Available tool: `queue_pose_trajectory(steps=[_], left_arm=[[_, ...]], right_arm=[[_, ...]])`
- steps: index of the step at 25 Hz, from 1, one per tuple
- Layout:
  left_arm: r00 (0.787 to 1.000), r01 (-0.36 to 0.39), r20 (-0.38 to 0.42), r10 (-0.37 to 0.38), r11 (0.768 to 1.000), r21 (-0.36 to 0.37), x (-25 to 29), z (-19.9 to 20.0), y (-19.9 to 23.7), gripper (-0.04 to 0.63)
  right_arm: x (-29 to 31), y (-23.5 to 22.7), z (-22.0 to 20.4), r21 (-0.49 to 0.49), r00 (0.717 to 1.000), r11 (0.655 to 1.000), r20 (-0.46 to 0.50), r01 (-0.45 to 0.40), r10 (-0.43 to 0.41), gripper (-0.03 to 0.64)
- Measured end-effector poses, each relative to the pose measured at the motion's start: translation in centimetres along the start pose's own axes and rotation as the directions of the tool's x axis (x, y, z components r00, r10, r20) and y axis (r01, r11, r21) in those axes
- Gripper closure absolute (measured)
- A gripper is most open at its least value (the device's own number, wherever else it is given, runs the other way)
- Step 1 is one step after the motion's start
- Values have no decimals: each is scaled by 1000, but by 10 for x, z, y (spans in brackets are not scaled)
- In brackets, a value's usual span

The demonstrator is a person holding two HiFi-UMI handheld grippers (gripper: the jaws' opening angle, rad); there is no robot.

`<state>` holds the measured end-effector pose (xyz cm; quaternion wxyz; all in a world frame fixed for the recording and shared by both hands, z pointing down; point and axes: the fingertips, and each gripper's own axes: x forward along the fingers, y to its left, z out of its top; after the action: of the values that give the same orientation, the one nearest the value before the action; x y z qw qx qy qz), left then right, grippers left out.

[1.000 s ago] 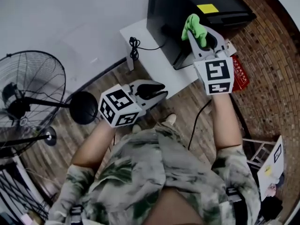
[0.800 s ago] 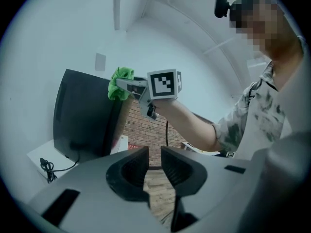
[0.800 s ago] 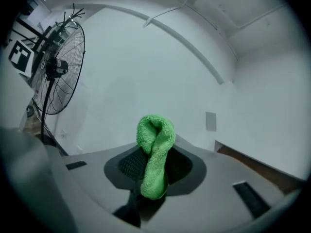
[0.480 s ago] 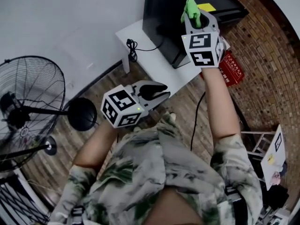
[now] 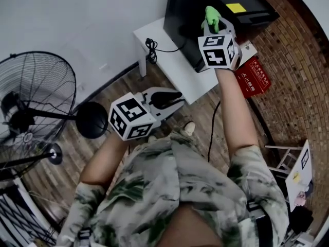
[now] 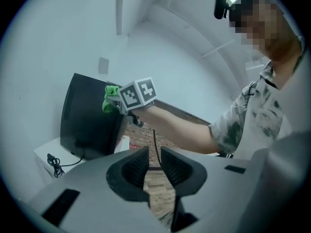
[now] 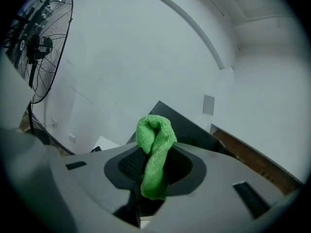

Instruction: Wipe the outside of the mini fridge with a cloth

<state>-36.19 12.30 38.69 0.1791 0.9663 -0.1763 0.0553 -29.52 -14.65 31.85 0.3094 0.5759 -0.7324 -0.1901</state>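
Note:
The black mini fridge [image 5: 200, 9] stands on a low white table [image 5: 172, 66] against the wall. My right gripper [image 5: 212, 22] is shut on a green cloth [image 5: 210, 15] and holds it against the fridge's near upper part. In the right gripper view the cloth [image 7: 155, 149] sticks up between the jaws of that gripper [image 7: 153, 166], with the fridge [image 7: 189, 127] just behind. My left gripper [image 5: 168, 99] hangs low in front of the table, shut, with nothing between its jaws. Its own view [image 6: 153, 159] shows the fridge [image 6: 87, 120] and the cloth [image 6: 110, 98] from afar.
A black floor fan [image 5: 31, 102] stands at the left on the wooden floor. A black cable [image 5: 150, 48] lies coiled on the table beside the fridge. A red flat object [image 5: 252, 76] leans at the table's right. A yellow sticker [image 5: 236, 7] marks the fridge top.
My right gripper has lifted the cloth from the fridge's lower front to higher up and tilted more upright. The left gripper has hardly moved.

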Motion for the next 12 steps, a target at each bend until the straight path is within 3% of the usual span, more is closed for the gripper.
queue_pose_trajectory(steps=[12], left_arm=[[999,-42,-18,41,998,-40,-11,-17,10,520]], right_arm=[[41,68,-77,28,988,995,-126,-91,94,503]])
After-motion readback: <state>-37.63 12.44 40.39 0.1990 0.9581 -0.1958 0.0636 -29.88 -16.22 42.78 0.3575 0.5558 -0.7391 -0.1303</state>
